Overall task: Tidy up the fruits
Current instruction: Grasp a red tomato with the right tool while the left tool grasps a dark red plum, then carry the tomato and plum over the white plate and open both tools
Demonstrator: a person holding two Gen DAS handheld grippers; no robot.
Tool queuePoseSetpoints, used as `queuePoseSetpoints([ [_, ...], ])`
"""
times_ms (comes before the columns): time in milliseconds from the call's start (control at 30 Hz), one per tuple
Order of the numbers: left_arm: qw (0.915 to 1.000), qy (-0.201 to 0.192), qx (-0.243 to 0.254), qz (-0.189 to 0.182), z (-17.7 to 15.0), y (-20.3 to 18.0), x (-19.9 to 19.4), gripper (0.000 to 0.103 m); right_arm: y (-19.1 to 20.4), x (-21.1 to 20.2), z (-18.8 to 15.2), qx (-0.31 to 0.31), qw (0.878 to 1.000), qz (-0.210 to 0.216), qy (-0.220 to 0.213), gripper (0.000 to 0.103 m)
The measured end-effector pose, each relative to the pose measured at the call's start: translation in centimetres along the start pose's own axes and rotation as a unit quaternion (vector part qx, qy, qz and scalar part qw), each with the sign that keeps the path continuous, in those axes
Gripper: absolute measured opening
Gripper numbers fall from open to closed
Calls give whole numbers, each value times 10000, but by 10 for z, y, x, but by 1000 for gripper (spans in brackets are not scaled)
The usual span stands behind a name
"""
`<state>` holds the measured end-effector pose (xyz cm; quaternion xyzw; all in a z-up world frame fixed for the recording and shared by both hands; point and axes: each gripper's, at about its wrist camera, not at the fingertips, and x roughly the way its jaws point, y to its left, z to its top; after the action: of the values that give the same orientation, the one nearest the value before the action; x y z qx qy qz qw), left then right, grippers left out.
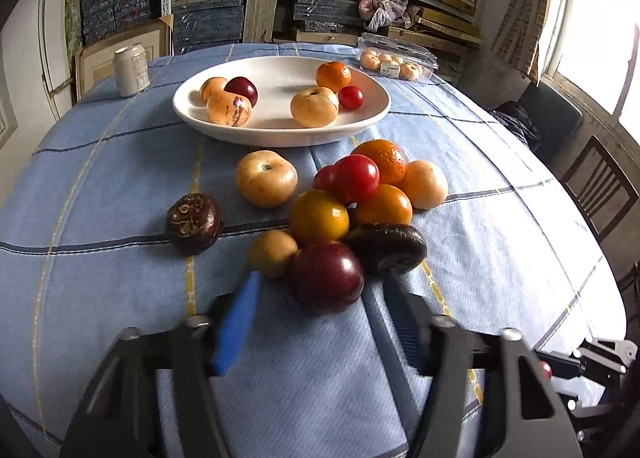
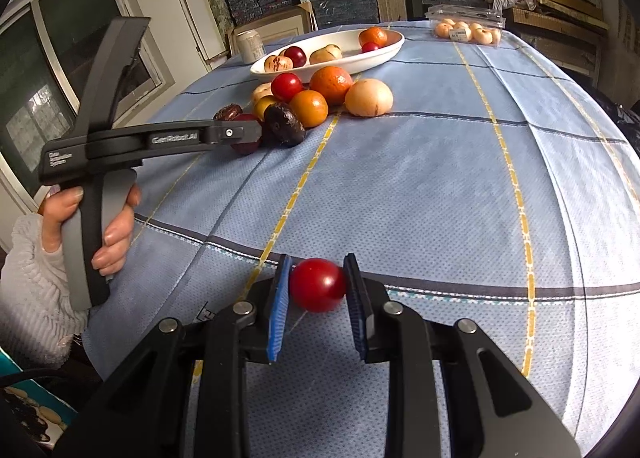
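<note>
The left gripper (image 1: 320,290) stood with jaws wide around a dark plum (image 1: 327,276) mid-surface, and the right gripper (image 2: 318,286) pinched a red tomato (image 2: 318,284) near the front edge, likely slipping if squeezed off-centre.

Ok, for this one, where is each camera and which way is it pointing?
Left wrist: on the left gripper, low over the tablecloth, facing the fruit pile and white dish; own open fingers show.
Right wrist: on the right gripper, clamping a red tomato, facing across the table; the person's left hand shows.
Shared: dish, pile, can.
</note>
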<state>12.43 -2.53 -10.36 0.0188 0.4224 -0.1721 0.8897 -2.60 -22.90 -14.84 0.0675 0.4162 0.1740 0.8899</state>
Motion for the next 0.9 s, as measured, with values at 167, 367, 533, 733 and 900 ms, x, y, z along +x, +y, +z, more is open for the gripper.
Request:
queuePoseSetpoints([
  [167, 10000, 31, -29, -19, 3, 0, 5, 46, -1, 0, -1, 42, 10000, 52, -8, 26],
  [367, 9998, 176, 44, 29, 0, -1, 14, 40, -2, -1, -1, 65, 9999, 81, -11, 26],
  [533, 9999, 133, 3, -3, -1, 2, 13, 39, -1, -1, -2, 37, 10000, 58, -12, 26],
  [733, 10000, -28, -61, 24, -3, 6, 3, 39, 0, -1, -2, 12, 10000, 34, -13, 26],
  [900, 9997, -143, -172, -26, -10, 11, -10, 39, 0, -1, -2, 12, 10000, 34, -11, 26],
])
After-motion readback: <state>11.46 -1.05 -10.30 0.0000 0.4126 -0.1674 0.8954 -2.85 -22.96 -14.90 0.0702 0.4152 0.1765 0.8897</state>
